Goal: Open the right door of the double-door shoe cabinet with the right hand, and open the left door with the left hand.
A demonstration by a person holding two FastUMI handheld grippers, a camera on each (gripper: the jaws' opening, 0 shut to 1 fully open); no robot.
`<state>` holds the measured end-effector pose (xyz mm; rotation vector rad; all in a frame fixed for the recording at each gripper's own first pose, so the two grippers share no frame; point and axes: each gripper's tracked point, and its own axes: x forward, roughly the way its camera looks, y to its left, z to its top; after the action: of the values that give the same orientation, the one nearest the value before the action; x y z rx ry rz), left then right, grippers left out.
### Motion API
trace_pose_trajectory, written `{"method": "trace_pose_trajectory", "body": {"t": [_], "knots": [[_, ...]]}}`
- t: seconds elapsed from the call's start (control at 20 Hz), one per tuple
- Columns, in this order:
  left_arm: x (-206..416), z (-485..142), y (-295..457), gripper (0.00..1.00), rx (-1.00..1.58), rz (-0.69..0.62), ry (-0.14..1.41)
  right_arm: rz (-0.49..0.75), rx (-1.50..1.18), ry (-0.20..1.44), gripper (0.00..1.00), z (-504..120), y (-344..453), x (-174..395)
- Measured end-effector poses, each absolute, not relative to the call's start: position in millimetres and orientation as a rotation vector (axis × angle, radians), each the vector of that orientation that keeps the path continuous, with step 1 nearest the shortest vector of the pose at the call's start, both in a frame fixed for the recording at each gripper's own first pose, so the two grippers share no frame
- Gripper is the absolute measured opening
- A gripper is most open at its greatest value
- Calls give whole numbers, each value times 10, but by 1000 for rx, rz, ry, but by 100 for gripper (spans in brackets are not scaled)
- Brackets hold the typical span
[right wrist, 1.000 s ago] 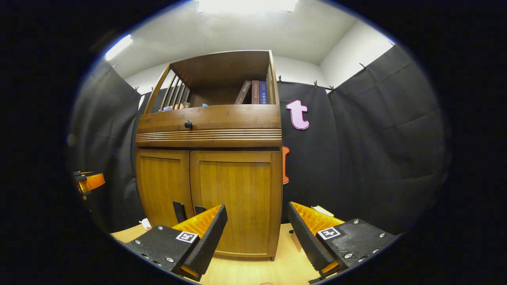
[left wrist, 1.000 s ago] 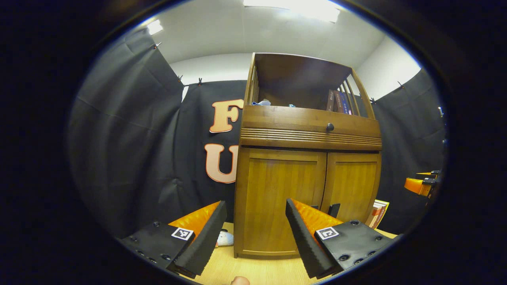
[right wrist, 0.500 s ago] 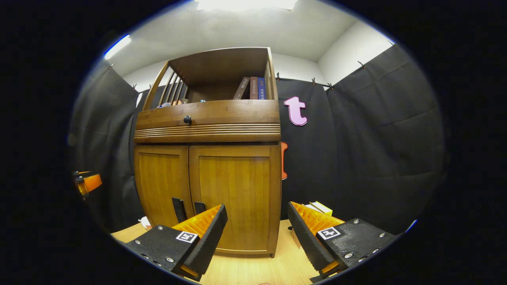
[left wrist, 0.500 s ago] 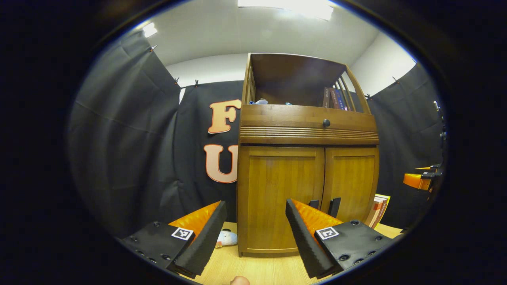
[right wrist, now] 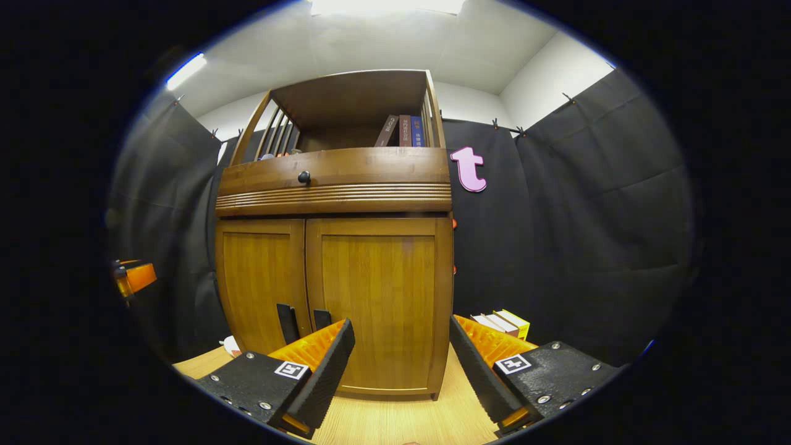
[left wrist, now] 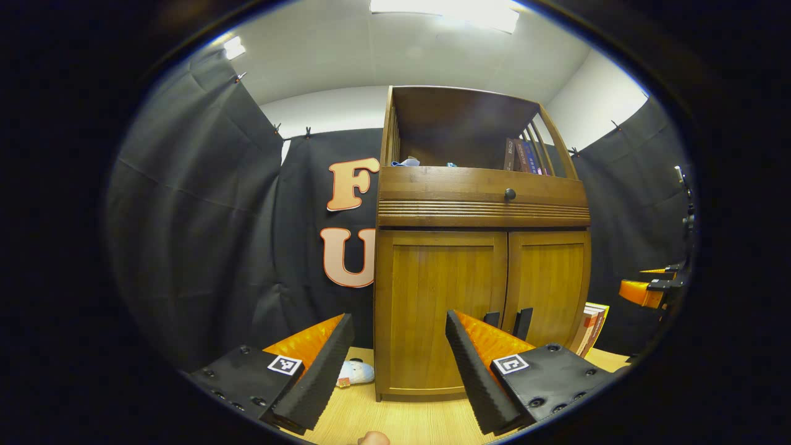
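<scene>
Shoe cabinet [right wrist: 334,272], centre frame: varnished wood, smooth with slight sheen, grain visible. Drawer knob [right wrist: 304,177]: dark, glossy. Floor [right wrist: 395,420], bottom: pale wood-grain, matt. Wall cloth [right wrist: 568,235], right: matt, creased.

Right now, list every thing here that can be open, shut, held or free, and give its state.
Left door: shut.
Right door: shut.
Drawer: shut.
Left handle: untouched.
Right handle: untouched.
Left gripper: open, holding nothing.
Right gripper: open, holding nothing.
Books on the shelf: standing, one leaning.
</scene>
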<state>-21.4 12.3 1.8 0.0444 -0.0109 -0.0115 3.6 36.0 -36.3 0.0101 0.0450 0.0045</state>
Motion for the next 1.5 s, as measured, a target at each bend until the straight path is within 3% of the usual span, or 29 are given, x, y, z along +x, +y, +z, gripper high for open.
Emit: {"method": "trace_pose_trajectory", "body": {"t": [0.25,0.3,0.35,0.5,0.55,0.65,0.7,0.9,0.95,1.0,1.1,1.15,1.2,1.3,1.5], "knots": [[-207,-36,37,99,39,-36,2,75,28,69,94,-706,838,270],[-196,-54,16,99,36,-45,5,93,33,69,100,-762,958,328],[-188,-70,6,99,32,-49,10,106,38,70,94,-850,1062,409],[-192,-146,18,96,36,-42,22,128,43,91,94,-1092,1291,617],[-187,-173,30,99,47,-37,26,131,39,101,100,-1189,1358,721],[-185,-212,40,99,54,-33,28,123,37,130,94,-1378,1439,903],[-184,-235,37,98,51,-34,28,129,45,145,100,-1455,1488,983],[-168,-315,128,97,51,-23,34,166,83,174,89,-1714,1693,1286],[-164,-321,158,98,53,-16,34,171,94,177,93,-1761,1729,1360],[-155,-324,197,99,54,-10,34,168,105,180,82,-1805,1758,1426],[-140,-332,281,99,51,7,32,144,111,185,75,-1843,1762,1583],[-131,-331,323,99,52,17,33,136,113,183,79,-1862,1763,1643],[-125,-350,367,99,52,28,35,132,112,187,68,-1893,1776,1700],[-119,-386,436,99,49,41,39,120,110,206,65,-1976,1770,1756],[-130,-410,519,99,34,58,42,116,101,210,36,-2007,1795,1765]]}}
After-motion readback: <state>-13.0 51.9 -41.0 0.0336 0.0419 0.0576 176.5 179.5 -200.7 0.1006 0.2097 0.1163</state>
